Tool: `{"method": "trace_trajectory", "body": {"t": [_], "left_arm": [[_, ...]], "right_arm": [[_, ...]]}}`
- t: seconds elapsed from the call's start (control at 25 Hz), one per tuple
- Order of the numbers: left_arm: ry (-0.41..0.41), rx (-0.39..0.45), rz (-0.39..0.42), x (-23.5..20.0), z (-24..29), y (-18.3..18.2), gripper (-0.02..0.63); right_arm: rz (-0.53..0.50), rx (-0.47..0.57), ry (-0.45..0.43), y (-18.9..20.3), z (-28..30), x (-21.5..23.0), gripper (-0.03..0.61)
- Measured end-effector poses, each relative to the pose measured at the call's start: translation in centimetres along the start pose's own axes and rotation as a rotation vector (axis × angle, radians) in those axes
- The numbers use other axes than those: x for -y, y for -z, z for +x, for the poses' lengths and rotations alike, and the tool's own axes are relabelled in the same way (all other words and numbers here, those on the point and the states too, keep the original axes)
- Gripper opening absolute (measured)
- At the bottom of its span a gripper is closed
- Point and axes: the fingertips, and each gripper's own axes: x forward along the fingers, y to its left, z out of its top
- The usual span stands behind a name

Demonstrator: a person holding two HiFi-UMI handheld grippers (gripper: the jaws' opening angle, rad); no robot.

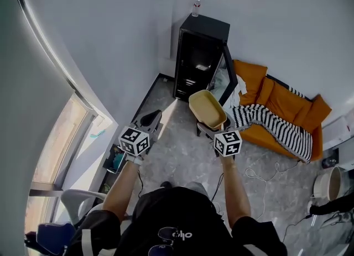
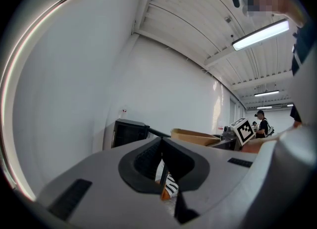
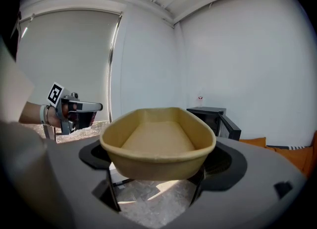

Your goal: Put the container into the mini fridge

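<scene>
Tan container (image 1: 207, 108) clamped in right gripper (image 1: 206, 126), forearm outstretched toward mini fridge (image 1: 200, 56) — left gripper (image 1: 150, 119) alongside, fingers closed, empty.

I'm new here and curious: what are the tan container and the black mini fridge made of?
The container looks like moulded paper pulp, perhaps matte plastic: dull tan, no shine, thick soft rim. The mini fridge looks like black painted metal or plastic: flat, smooth panels.
</scene>
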Motion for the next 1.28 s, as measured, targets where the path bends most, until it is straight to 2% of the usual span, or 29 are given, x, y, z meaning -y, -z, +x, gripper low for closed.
{"method": "trace_trajectory", "body": {"t": [0.44,0.64,0.88,1.28], "left_arm": [[0.003,-0.024,-0.016,-4.2,3.1,0.2,0.006],[-0.011,-0.039,-0.021,-7.9,5.6,0.8,0.006],[-0.029,-0.052,-0.028,-13.9,11.0,0.5,0.006],[-0.034,-0.048,-0.032,-22.4,22.1,-2.7,0.006]], "right_arm": [[0.015,-0.026,-0.003,0.1,5.1,1.7,0.540],[0.018,-0.017,-0.002,-0.4,9.6,3.9,0.540],[0.024,-0.018,-0.016,-2.1,16.9,7.6,0.540],[0.018,-0.027,-0.032,-6.3,27.7,15.5,0.540]]}}
